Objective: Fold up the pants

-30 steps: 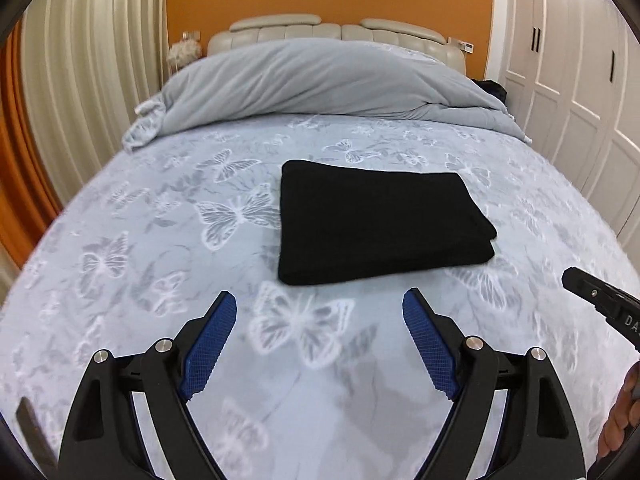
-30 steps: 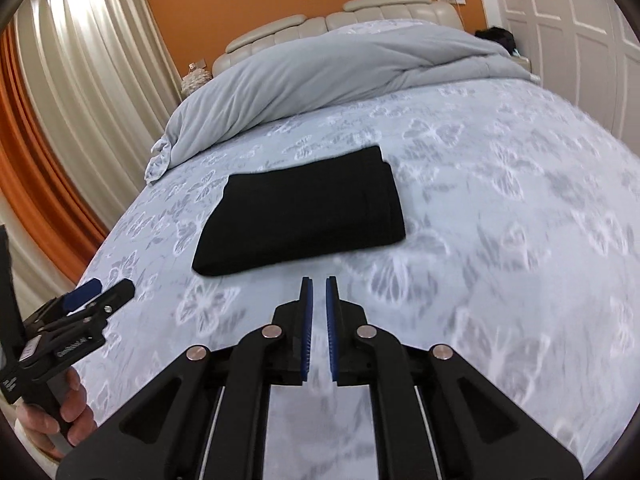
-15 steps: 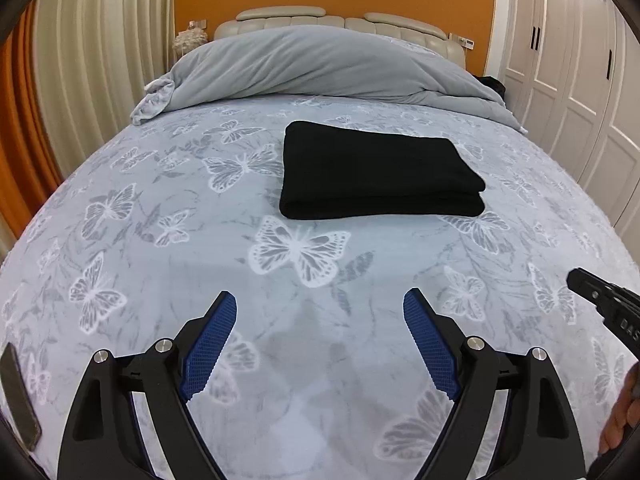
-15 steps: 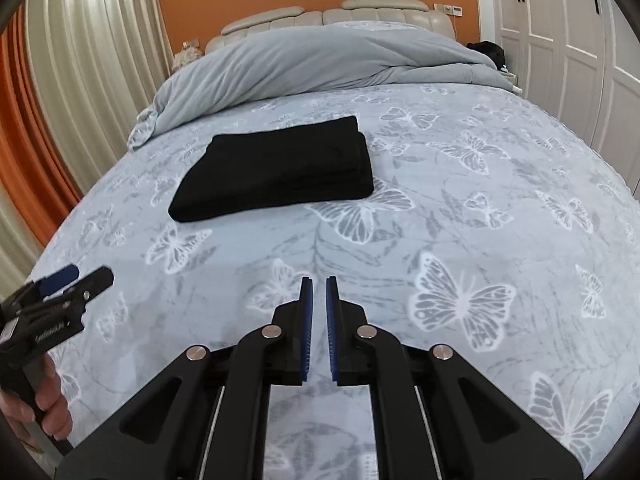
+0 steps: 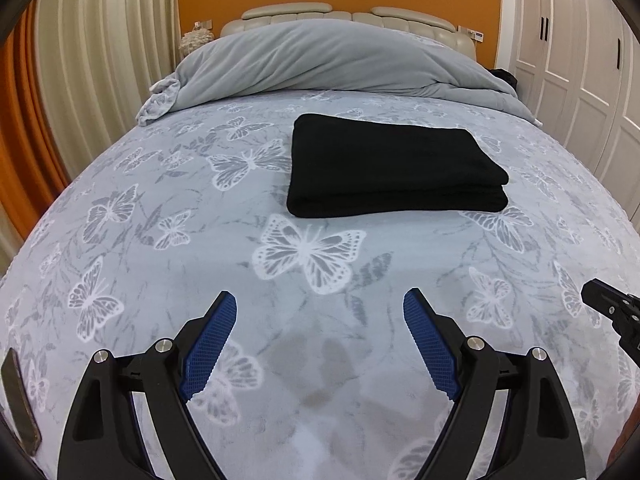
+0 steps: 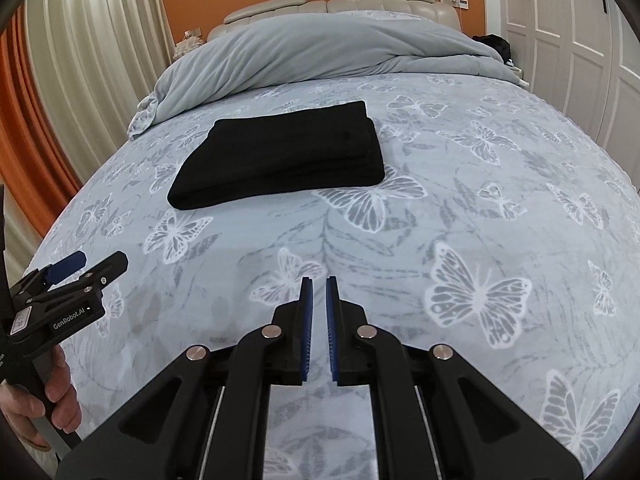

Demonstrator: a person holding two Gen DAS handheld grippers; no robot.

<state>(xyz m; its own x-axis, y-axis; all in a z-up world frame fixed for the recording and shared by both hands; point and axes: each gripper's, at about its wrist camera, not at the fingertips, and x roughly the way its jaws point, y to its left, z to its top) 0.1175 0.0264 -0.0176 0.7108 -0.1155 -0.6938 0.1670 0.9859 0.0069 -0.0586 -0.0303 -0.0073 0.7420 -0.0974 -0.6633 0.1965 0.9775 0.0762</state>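
Note:
Black pants point(image 5: 392, 166) point(image 6: 280, 158) lie folded into a neat thick rectangle on the butterfly-print bed cover point(image 5: 312, 256) point(image 6: 460, 240), near the middle of the bed. My left gripper point(image 5: 319, 304) hovers over the near part of the cover, well short of the pants, its blue pads wide open and empty. My right gripper point(image 6: 319, 284) also sits back from the pants, blue pads nearly together with nothing between them. In the right wrist view the left gripper point(image 6: 76, 268) shows at the lower left in a person's hand point(image 6: 32, 400).
A grey duvet point(image 5: 332, 60) point(image 6: 320, 52) is bunched along the head of the bed before a beige headboard point(image 5: 348, 16). Cream curtains point(image 5: 100, 60) hang on the left, white wardrobe doors point(image 5: 580, 60) stand on the right. A dark phone-like slab point(image 5: 20, 404) lies at the cover's near left edge.
Both grippers have drawn back and sunk toward the near end of the bed, so the pants look farther off. Jaws stayed as they were. The pants have not moved.

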